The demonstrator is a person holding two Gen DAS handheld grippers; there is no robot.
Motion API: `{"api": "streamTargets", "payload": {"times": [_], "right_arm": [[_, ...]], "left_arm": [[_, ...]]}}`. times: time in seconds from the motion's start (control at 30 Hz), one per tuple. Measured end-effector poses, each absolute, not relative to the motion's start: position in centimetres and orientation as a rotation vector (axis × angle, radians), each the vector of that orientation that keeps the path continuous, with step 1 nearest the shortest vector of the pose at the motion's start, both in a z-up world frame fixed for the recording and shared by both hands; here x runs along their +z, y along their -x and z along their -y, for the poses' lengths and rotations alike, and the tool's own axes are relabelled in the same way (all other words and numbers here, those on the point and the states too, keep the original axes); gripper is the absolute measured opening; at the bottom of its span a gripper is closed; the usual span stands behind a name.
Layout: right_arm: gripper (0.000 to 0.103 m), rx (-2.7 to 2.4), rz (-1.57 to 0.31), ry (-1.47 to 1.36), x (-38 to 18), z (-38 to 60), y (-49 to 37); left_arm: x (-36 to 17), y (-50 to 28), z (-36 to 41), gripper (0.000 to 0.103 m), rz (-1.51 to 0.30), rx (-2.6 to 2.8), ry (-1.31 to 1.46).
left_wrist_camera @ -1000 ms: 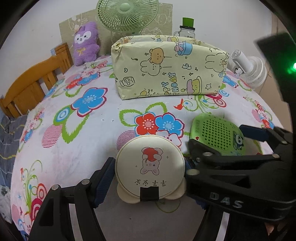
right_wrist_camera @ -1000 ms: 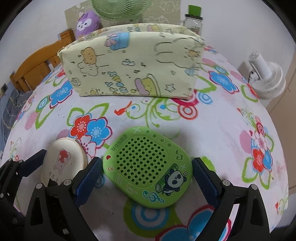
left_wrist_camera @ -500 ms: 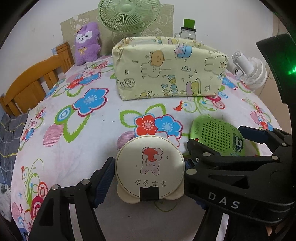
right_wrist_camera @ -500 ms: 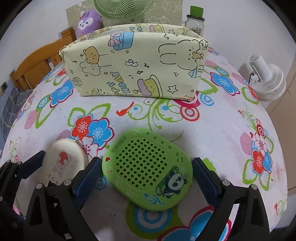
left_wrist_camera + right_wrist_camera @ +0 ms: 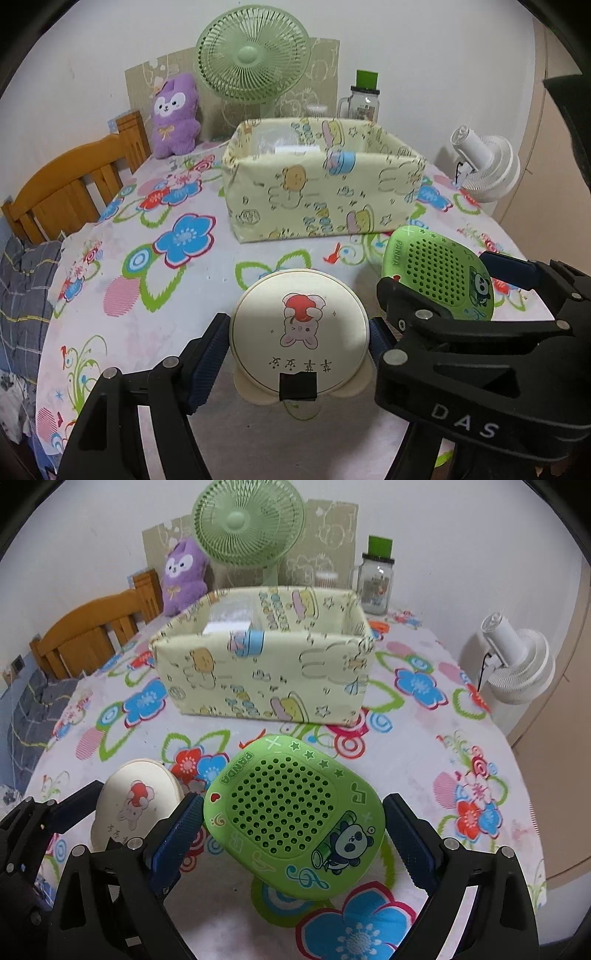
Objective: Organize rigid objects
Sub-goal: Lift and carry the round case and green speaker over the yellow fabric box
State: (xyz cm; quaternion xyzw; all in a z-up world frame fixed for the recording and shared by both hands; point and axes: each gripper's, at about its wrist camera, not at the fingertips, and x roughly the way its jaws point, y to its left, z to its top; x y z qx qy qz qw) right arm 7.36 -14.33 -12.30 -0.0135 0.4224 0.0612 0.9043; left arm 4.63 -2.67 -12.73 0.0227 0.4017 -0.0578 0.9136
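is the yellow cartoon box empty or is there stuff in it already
Not empty. Over the fabric box's open top, something clear or whitish sits inside near the back left; what it is, cannot tell.

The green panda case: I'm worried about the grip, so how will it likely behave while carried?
The green panda case looks like rigid moulded plastic, so probably stiff and light. Its rounded edges between the right gripper pads could let it pivot or slip; it already sits tilted.
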Motion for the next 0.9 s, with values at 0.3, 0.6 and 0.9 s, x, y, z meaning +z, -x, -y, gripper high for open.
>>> {"api": "streamTargets", "payload": {"times": [0.3, 0.6, 0.9], "right_arm": [[0.097, 0.103, -0.825, 0.002, -9.6, 15.5, -6.4], [0.097, 0.108, -0.791, -0.016, -7.5, 16.2, -6.3], [0.097, 0.12, -0.757, -0.022, -5.5, 16.5, -6.2]], "left_arm": [[-10.6, -4.7, 4.0, 0.076, -0.789, -0.135, -0.079], [-8.7, -5.0, 4.6, 0.076, -0.762, -0.134, -0.086], [-6.8, -5.4, 5.1, 0.076, -0.735, -0.133, -0.092]]}}
